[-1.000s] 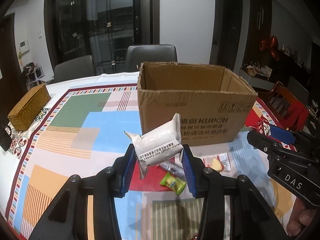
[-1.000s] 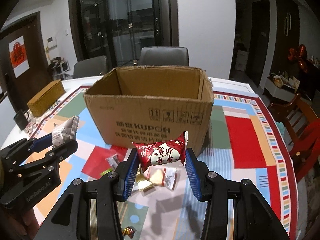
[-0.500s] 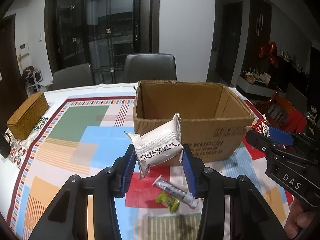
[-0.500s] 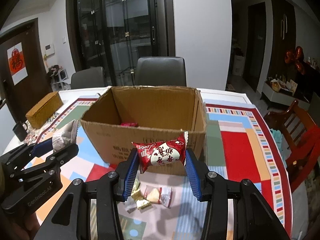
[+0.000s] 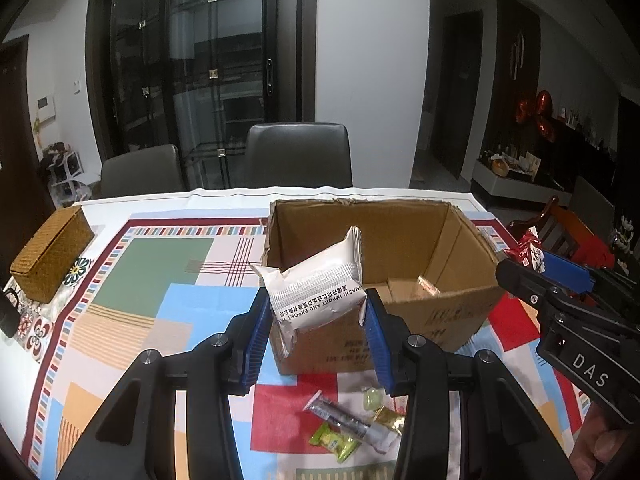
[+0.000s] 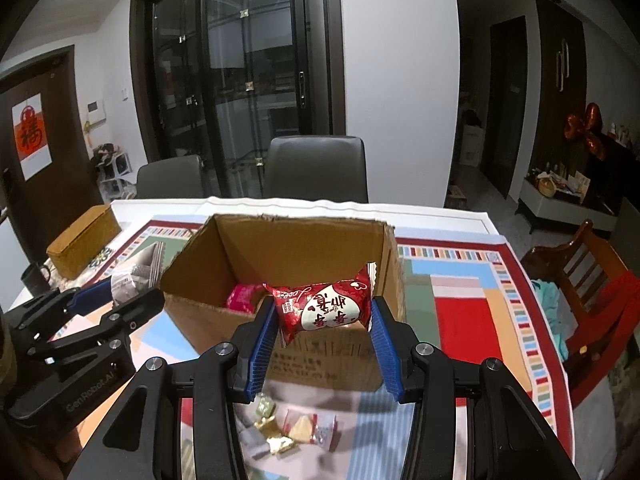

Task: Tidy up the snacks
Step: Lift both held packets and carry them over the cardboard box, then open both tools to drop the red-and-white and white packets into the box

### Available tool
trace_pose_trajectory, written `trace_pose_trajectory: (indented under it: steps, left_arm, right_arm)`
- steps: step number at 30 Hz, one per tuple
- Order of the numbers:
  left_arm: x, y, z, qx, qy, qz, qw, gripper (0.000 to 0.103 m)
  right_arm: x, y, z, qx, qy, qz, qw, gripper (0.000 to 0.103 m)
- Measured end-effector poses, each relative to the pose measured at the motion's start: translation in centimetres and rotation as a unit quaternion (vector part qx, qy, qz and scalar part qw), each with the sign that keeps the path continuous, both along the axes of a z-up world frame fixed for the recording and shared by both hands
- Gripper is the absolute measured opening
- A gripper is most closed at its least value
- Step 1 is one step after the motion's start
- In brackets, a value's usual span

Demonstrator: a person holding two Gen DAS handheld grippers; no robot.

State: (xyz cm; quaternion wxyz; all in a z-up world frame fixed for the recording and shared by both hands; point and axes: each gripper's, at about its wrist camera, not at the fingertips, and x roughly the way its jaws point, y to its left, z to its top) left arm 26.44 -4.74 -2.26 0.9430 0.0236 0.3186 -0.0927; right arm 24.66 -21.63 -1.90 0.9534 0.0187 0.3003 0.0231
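Note:
My left gripper (image 5: pixel 316 320) is shut on a white snack packet (image 5: pixel 316 286) and holds it above the near left rim of an open cardboard box (image 5: pixel 452 320). My right gripper (image 6: pixel 322 324) is shut on a red snack packet (image 6: pixel 324 306) and holds it above the near rim of the same box (image 6: pixel 320 240). A pink packet (image 6: pixel 242 298) lies inside the box. Small loose snacks lie on the table before the box: a green one (image 5: pixel 334 442), a silver stick (image 5: pixel 352 422) and gold ones (image 6: pixel 276 436). Each gripper shows in the other's view.
The table has a colourful patterned cloth (image 5: pixel 152 272). A woven basket (image 5: pixel 50 254) stands at the far left edge. Two dark chairs (image 5: pixel 298 156) stand behind the table. A red wooden chair (image 6: pixel 588 280) stands at the right.
Both grippers rose and moved forward with their packets, from in front of the box's side to above its near rim. The box's inside now shows.

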Motion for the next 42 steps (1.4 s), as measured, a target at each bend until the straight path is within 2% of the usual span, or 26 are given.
trace_pose_trajectory:
  steps: [15, 28, 36, 39, 42]
  left_arm:
    - [3.4, -0.7, 0.0, 0.0, 0.002, -0.006, 1.0, 0.044]
    - [6.1, -0.8, -0.5, 0.002, 0.014, -0.01, 0.9999, 0.045]
    - [6.7, -0.8, -1.1, 0.003, 0.018, -0.016, 0.9997, 0.049]
    - [6.9, -0.7, -1.2, 0.0, 0.021, -0.017, 0.9996, 0.059]
    - [6.8, -0.5, -1.0, -0.002, 0.017, -0.013, 0.9998, 0.069]
  right_arm:
    - [3.4, -0.7, 0.7, 0.002, -0.002, -0.014, 1.0, 0.047]
    - [5.8, -0.1, -0.1, -0.014, 0.004, -0.013, 1.0, 0.047]
    - [6.9, -0.3, -0.8, -0.015, 0.013, -0.01, 1.0, 0.048]
    - [7.1, -0.2, -0.7, -0.019, 0.01, -0.011, 1.0, 0.054]
    - [7.2, -0.3, -0.5, -0.019, 0.004, -0.015, 1.0, 0.071]
